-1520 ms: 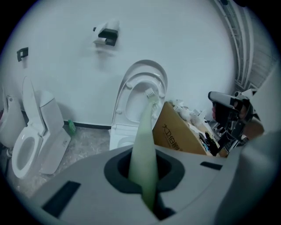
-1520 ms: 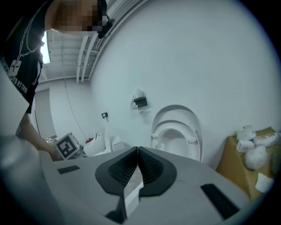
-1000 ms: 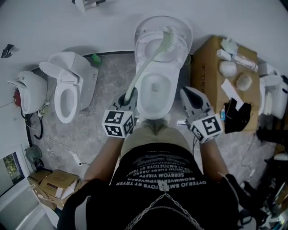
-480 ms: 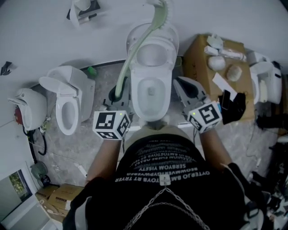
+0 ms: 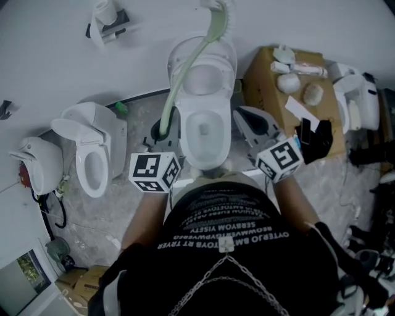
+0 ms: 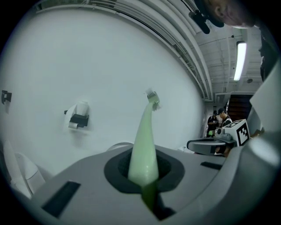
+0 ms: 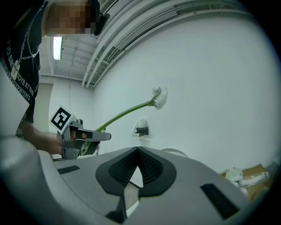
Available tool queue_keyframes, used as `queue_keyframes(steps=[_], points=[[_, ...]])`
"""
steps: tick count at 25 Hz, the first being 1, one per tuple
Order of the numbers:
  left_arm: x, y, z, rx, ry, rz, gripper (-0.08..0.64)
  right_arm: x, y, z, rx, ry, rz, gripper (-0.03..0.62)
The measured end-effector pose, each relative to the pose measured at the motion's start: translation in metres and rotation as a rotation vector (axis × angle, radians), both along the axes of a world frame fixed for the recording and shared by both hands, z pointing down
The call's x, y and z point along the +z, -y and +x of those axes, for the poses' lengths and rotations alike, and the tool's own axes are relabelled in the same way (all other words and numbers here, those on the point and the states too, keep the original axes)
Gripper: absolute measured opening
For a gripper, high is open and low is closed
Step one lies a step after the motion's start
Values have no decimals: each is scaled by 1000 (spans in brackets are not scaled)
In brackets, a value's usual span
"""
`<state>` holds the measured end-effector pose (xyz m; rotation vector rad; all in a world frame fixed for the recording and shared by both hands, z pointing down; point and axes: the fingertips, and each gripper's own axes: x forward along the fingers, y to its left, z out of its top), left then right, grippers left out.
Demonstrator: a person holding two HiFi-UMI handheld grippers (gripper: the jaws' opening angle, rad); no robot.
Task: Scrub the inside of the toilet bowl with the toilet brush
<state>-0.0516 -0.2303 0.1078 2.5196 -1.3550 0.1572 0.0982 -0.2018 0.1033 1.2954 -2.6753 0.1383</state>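
Observation:
A white toilet (image 5: 217,148) stands in front of me with its lid (image 5: 203,58) raised against the wall. My left gripper (image 5: 163,131) is at the bowl's left side, shut on the handle of a pale green toilet brush (image 5: 185,74). The handle slants up and away, and the white bristle head (image 5: 219,15) is in the air above the lid, near the wall. In the left gripper view the brush (image 6: 145,136) rises from the left gripper (image 6: 142,176). My right gripper (image 5: 242,117) (image 7: 138,151) hovers at the bowl's right side, shut and empty. Its view shows the brush (image 7: 127,112) and the left gripper (image 7: 83,137).
A second toilet (image 5: 92,154) and another white fixture (image 5: 34,163) stand at the left. A cardboard box (image 5: 271,92) with small items on it is right of the toilet, with a white appliance (image 5: 358,102) beyond. A paper holder (image 5: 102,18) hangs on the wall.
The brush has swung upward: its head was against the raised lid and is now above it, near the wall. The left gripper drew back to the left a little.

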Motion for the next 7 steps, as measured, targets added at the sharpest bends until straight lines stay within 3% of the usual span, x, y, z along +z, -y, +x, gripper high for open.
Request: queue_keyframes(steps=[7], points=[[0, -2, -4, 51, -6, 2, 2, 6, -11, -19, 6, -21, -17, 5]])
